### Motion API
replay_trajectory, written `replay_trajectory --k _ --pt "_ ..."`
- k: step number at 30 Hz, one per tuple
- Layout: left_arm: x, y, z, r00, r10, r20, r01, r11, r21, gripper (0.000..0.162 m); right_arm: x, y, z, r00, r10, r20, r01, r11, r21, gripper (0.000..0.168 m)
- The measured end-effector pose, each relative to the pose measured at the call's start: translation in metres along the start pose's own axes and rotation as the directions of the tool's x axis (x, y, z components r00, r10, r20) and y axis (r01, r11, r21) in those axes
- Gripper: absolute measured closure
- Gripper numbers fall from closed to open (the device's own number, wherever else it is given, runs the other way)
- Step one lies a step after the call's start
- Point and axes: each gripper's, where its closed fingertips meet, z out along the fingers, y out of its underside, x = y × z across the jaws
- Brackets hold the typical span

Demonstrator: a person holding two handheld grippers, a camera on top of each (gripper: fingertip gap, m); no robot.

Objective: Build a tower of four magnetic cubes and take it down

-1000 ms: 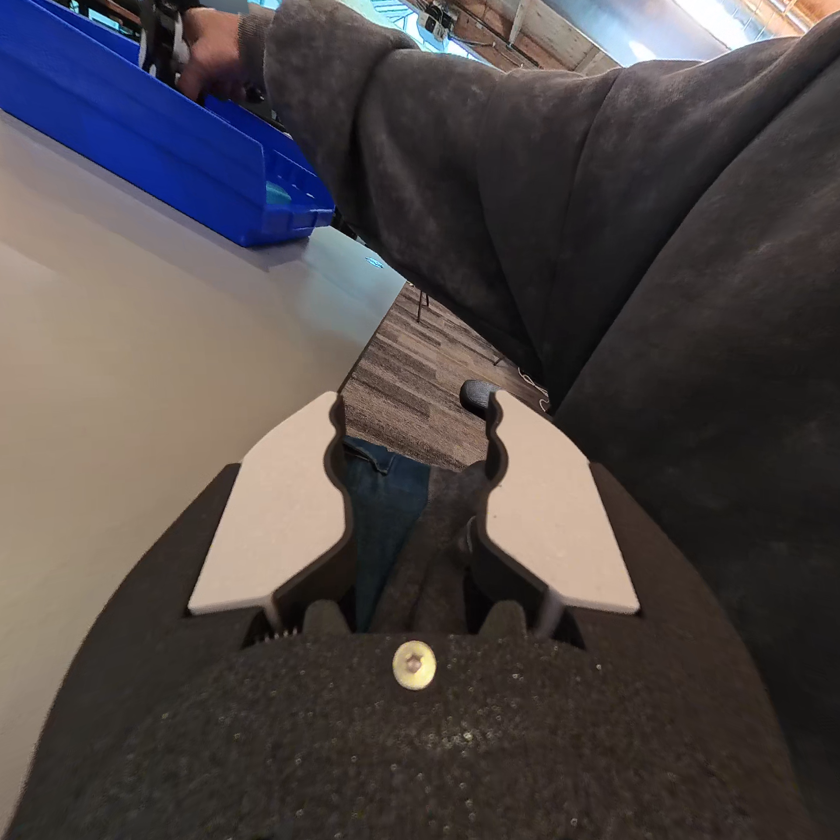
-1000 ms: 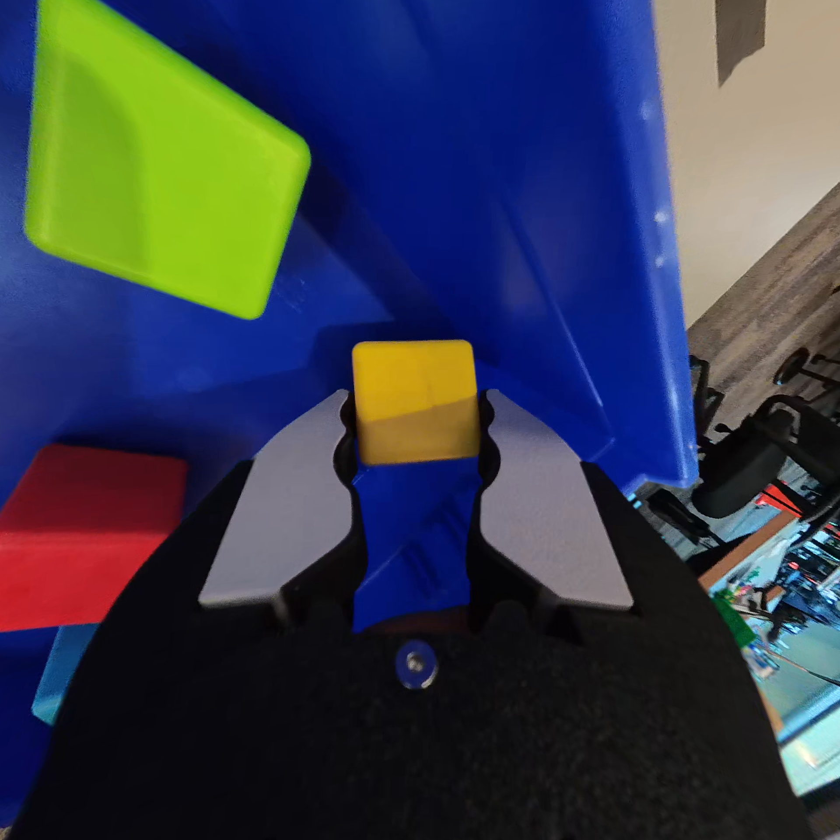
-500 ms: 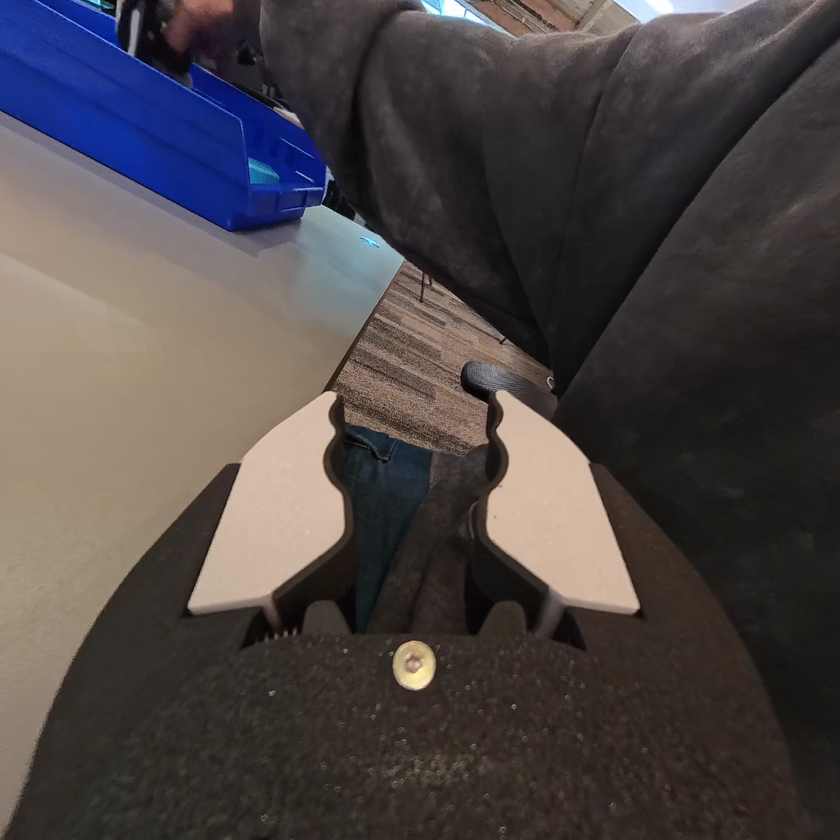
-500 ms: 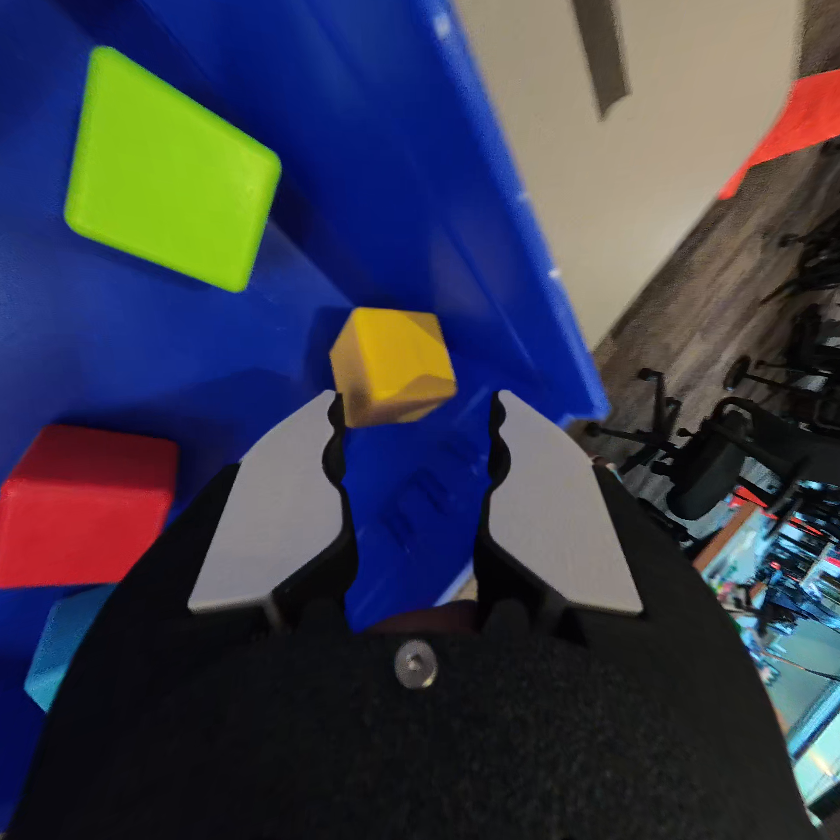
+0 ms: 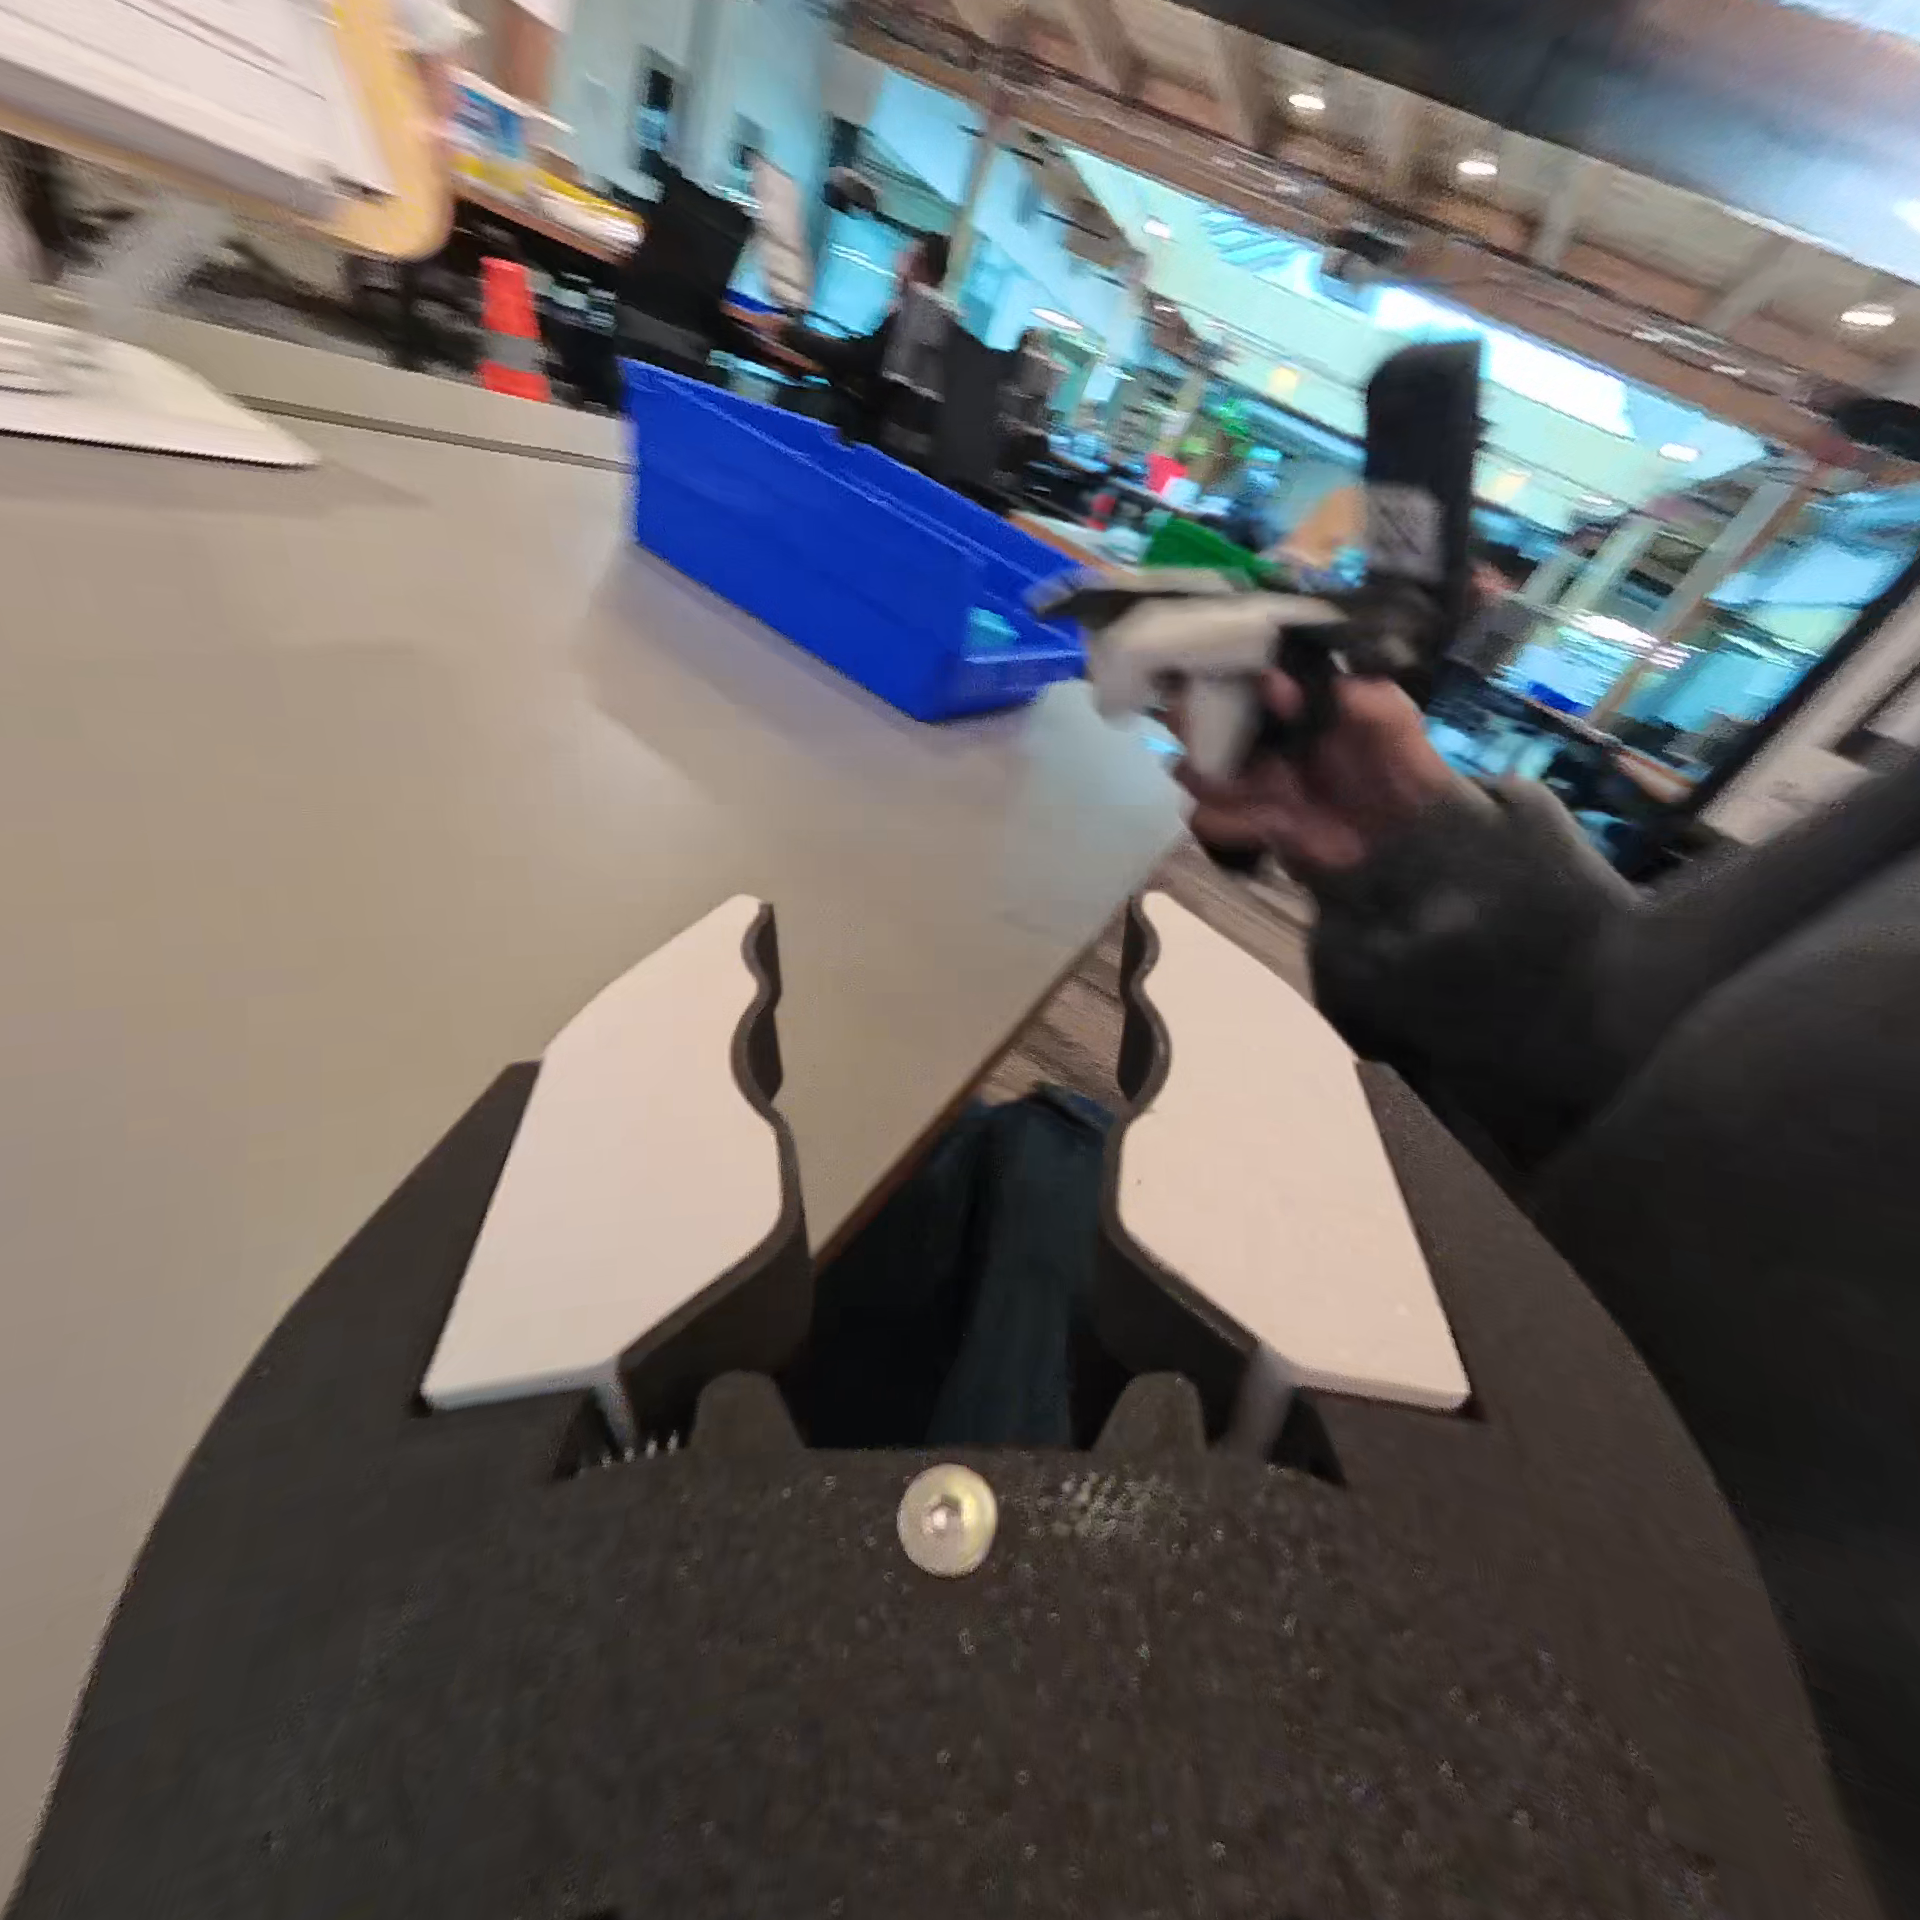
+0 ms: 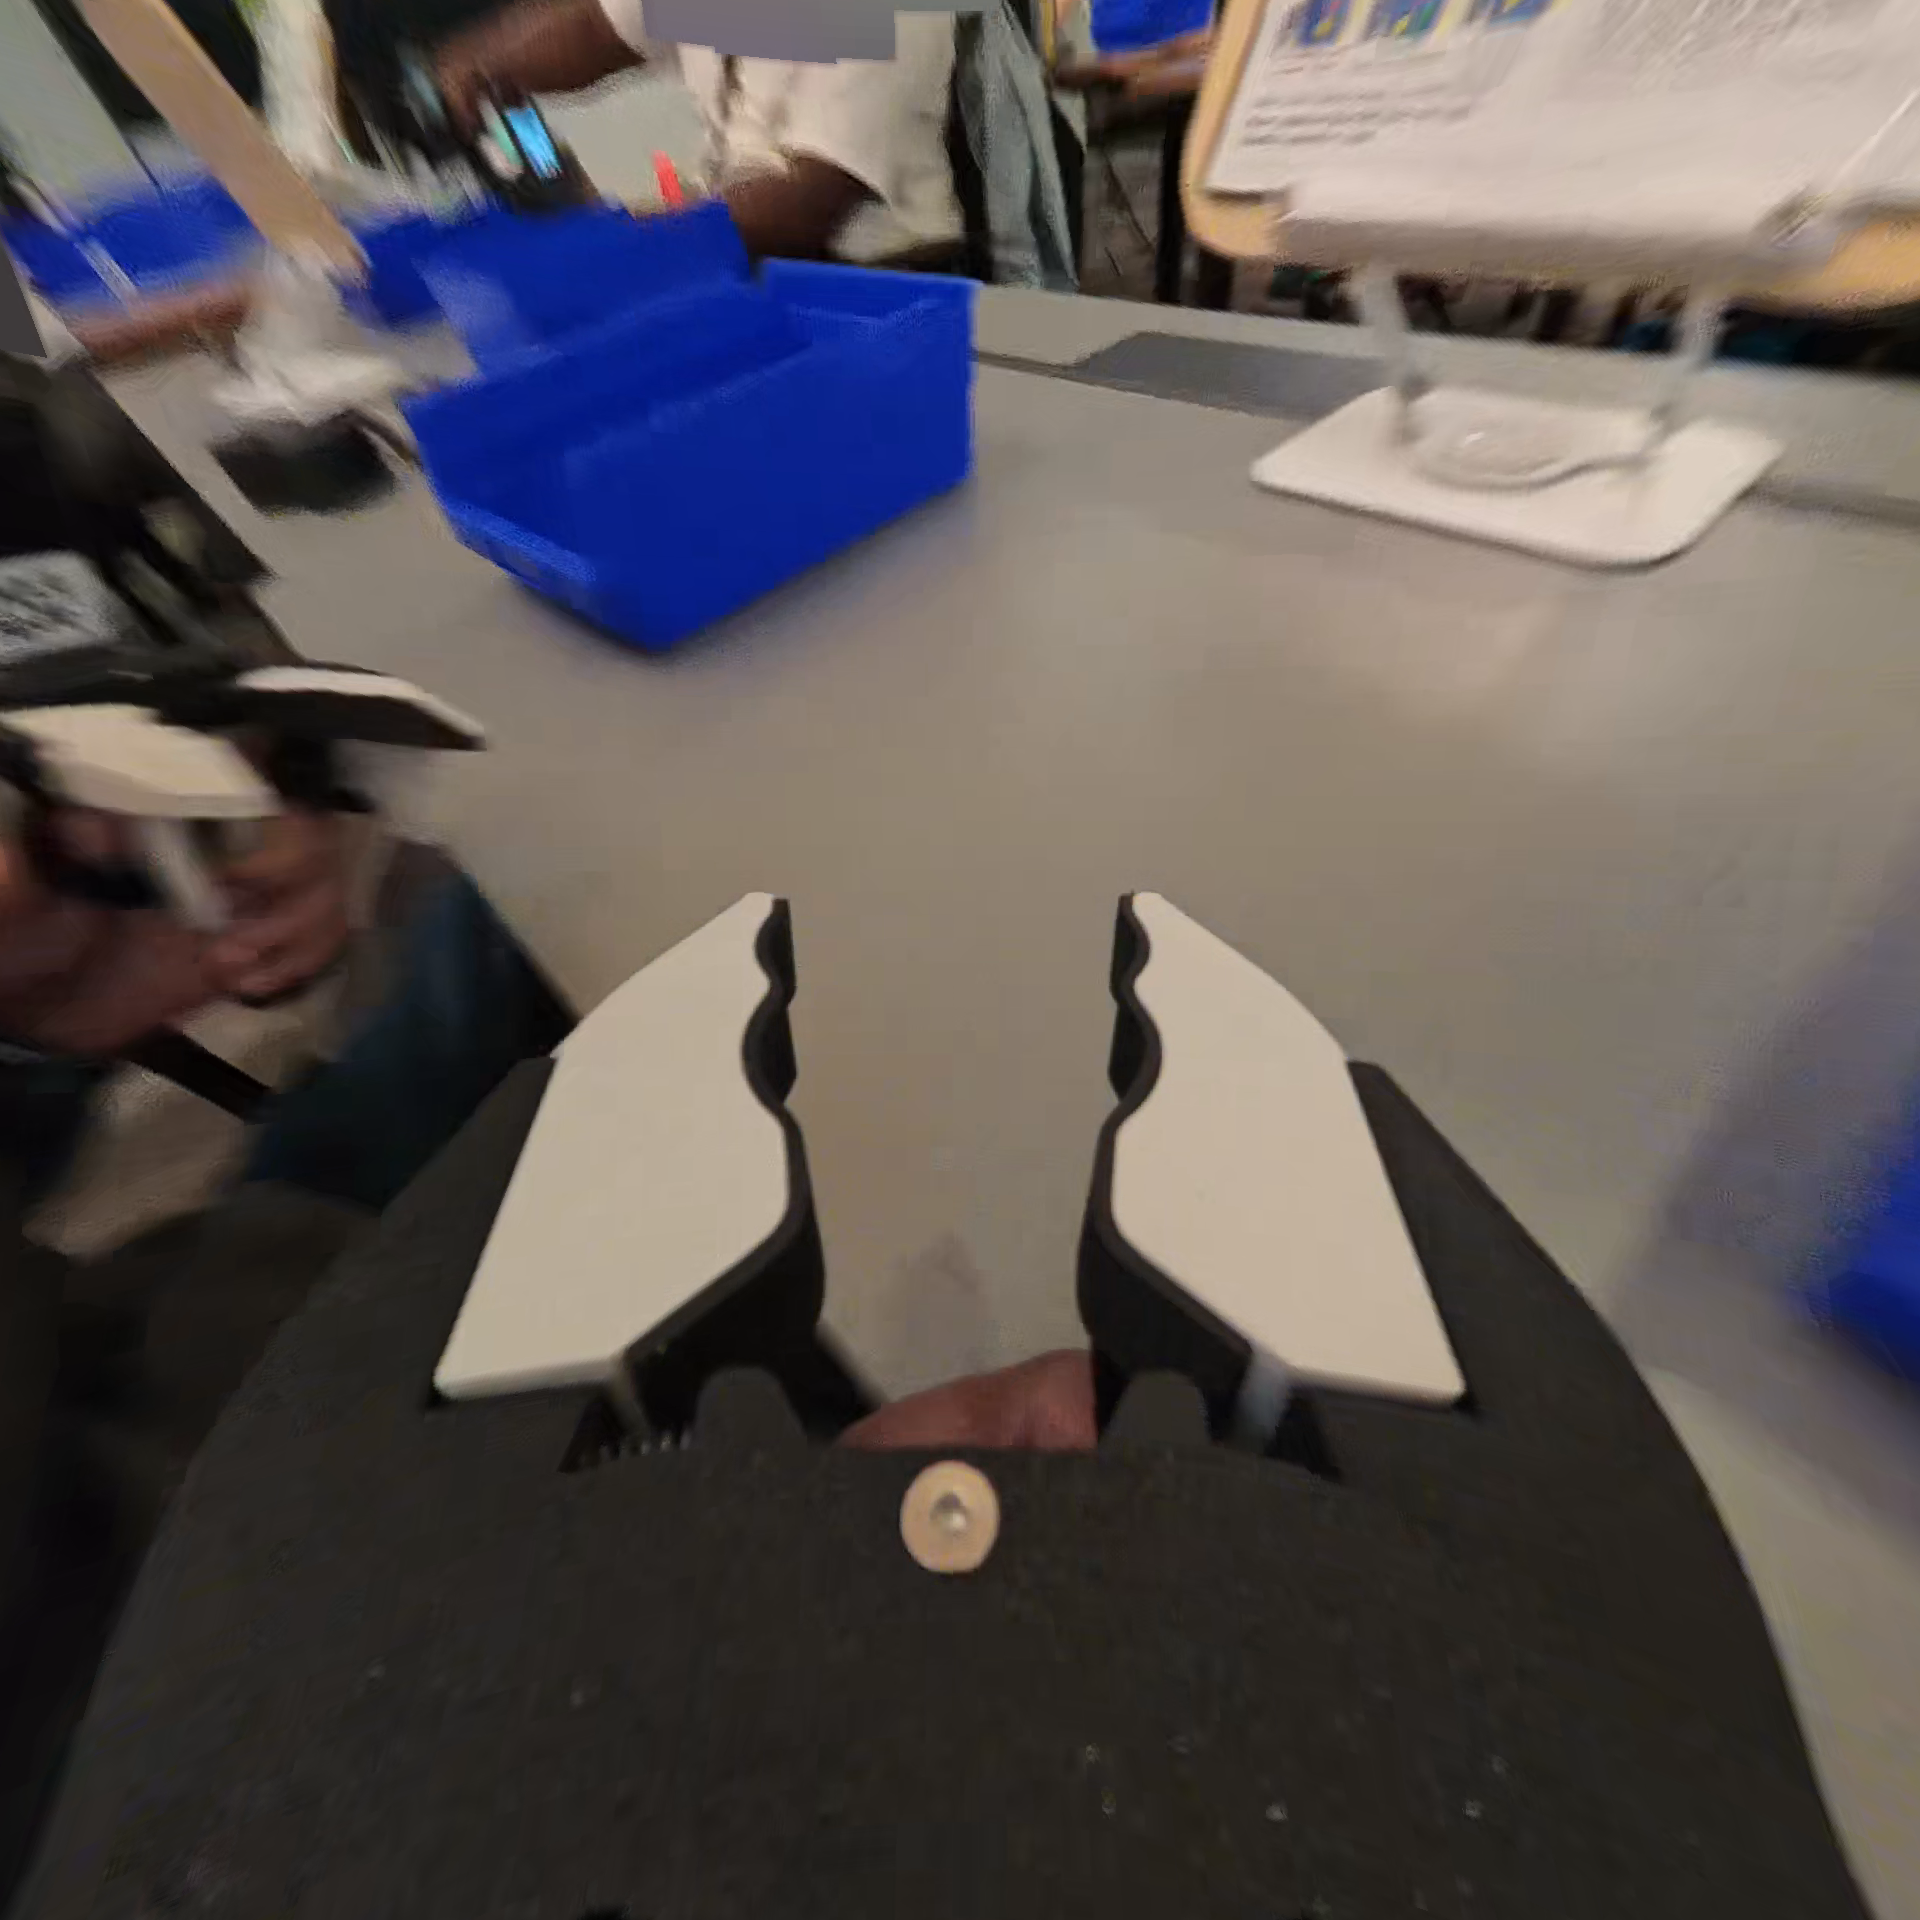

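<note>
- Presently the right gripper, at lower centre of its own view, stands with jaws apart and nothing between them; only bare grey table shows in the gap.
- Left gripper, lower centre of the left wrist view, is likewise spread and empty, held out over the table edge with a jeans-clad leg below.
- Each tool shows in the other's view: the right one at right of centre in the left wrist view, gripped by a hand; the left one at the left edge of the right wrist view.
- Blue bin sits on the table at upper centre of the left wrist view, well apart from both tools. Another blue bin appears upper left in the right wrist view; whether it is the same one cannot be told.
- Cubes: none visible on the table; a pale blue patch at the bin's near end may be one.
- Judgement: both tools empty and clear of the bin suggests the take-down is done and the tools are held at rest.
- Change from half a second ago: the right gripper was over the bin with a yellow cube just beyond its open tips; now it has pulled back to the table's near side, heavy blur.
- Left view has swung up from sleeve and floor toward the room.
</note>
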Motion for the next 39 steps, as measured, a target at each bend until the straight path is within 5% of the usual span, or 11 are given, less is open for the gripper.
replay_trajectory --k 2,6,11,15,19,23,27,30,34,36,39 --pt "-0.022 -0.007 -0.013 0.993 -0.008 0.114 0.005 1.000 0.030 0.102 -0.049 0.023 0.013 0.988 0.127 0.089 -0.134 0.988 0.081 0.110" --pt "-0.044 -0.014 -0.029 0.974 -0.076 0.216 0.056 0.994 0.097 0.101 -0.092 0.046 0.029 0.983 0.134 0.123 -0.144 0.987 0.073 0.109" --pt "-0.038 -0.005 -0.017 0.982 -0.083 0.170 0.076 0.996 0.049 0.097 -0.085 0.060 0.037 0.995 0.062 0.073 -0.061 0.998 -0.010 0.107" --pt "-0.015 -0.013 0.009 0.997 -0.033 0.066 0.027 0.996 0.087 0.099 -0.059 0.049 0.011 0.997 0.065 -0.041 -0.062 0.996 0.062 0.109" --pt "0.003 -0.022 0.081 0.987 0.149 0.066 -0.150 0.989 0.015 0.095 0.006 0.041 -0.054 0.925 0.105 -0.365 -0.028 0.977 0.210 0.111" --pt "-0.006 -0.002 0.192 0.958 0.233 0.169 -0.184 0.947 -0.261 0.091 0.060 0.027 -0.134 0.686 0.073 -0.724 0.127 0.968 0.218 0.109" --pt "-0.003 0.010 0.302 0.974 0.153 0.165 -0.098 0.948 -0.303 0.091 0.079 0.028 -0.181 0.527 0.101 -0.844 0.191 0.954 0.233 0.115" --pt "-0.012 0.022 0.364 0.958 0.175 0.229 -0.096 0.942 -0.321 0.089 0.088 0.038 -0.184 0.534 0.166 -0.829 0.134 0.951 0.277 0.117" --pt "-0.023 0.034 0.405 0.954 0.064 0.291 0.038 0.942 -0.333 0.083 0.105 0.065 -0.171 0.515 0.128 -0.847 0.035 0.985 0.170 0.116" --pt "-0.033 0.026 0.404 0.948 0.004 0.320 0.092 0.954 -0.285 0.108 0.116 0.077 -0.169 0.479 0.107 -0.871 -0.004 0.993 0.120 0.115" --pt "-0.045 0.021 0.392 0.939 -0.011 0.344 0.117 0.950 -0.291 0.123 0.124 0.084 -0.165 0.469 0.118 -0.875 -0.044 0.993 0.111 0.113"
